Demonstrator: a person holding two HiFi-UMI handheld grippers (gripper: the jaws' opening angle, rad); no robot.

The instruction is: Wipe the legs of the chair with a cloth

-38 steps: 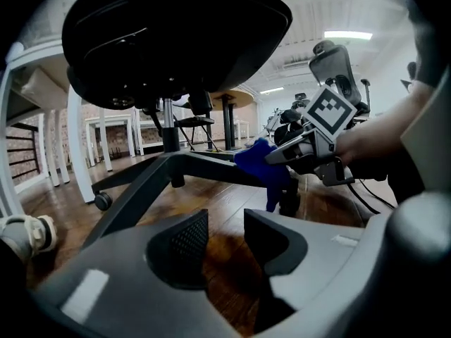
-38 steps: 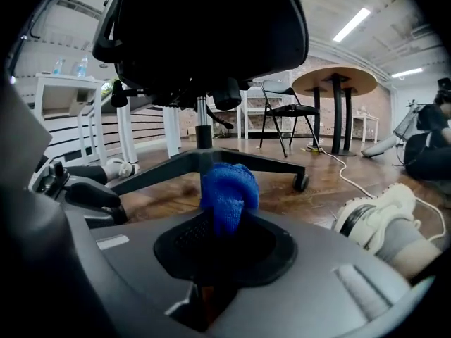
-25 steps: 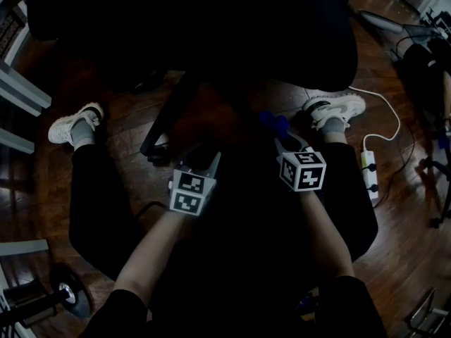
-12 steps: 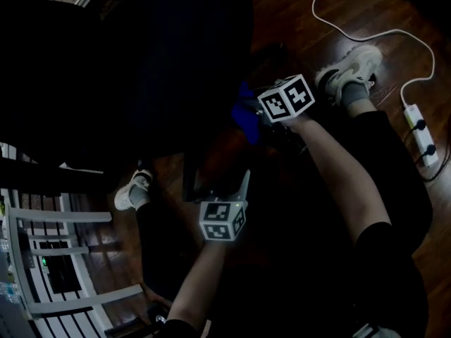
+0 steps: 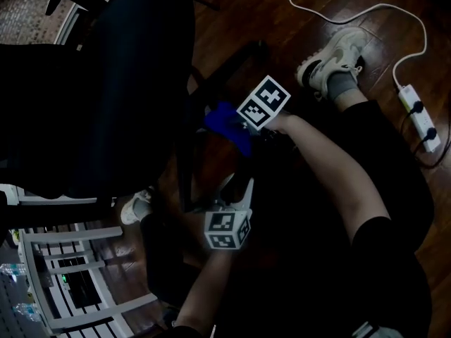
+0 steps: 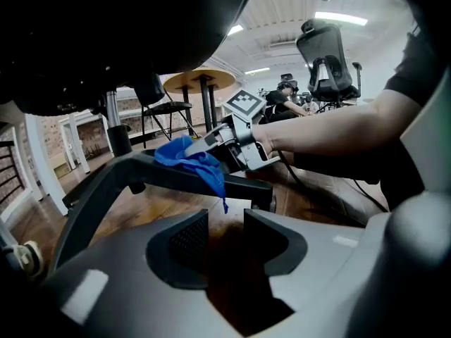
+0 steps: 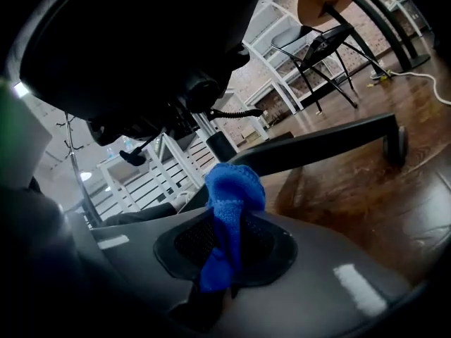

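Head view, looking steeply down: a dark office chair fills the left, and two of its black legs spread over a brown wooden floor. The right gripper holds one blue cloth against a leg, close to the chair's centre column. The left gripper hangs nearer, just beside another leg. Two pale shoes show, one far right and one near left. One white power strip lies at the right with its cable looping off. A white slatted rack stands at the near left.

Left gripper view: the claw is spread, with only floor between its pads. Beyond it the cloth drapes over the leg. Farther off stand one round table and a second office chair (the room is bright, with ceiling strip lights).

Right gripper view: the claw is pinching the cloth, which bunches out past the tips. One leg with its caster crosses behind, and a folding chair stands far right.
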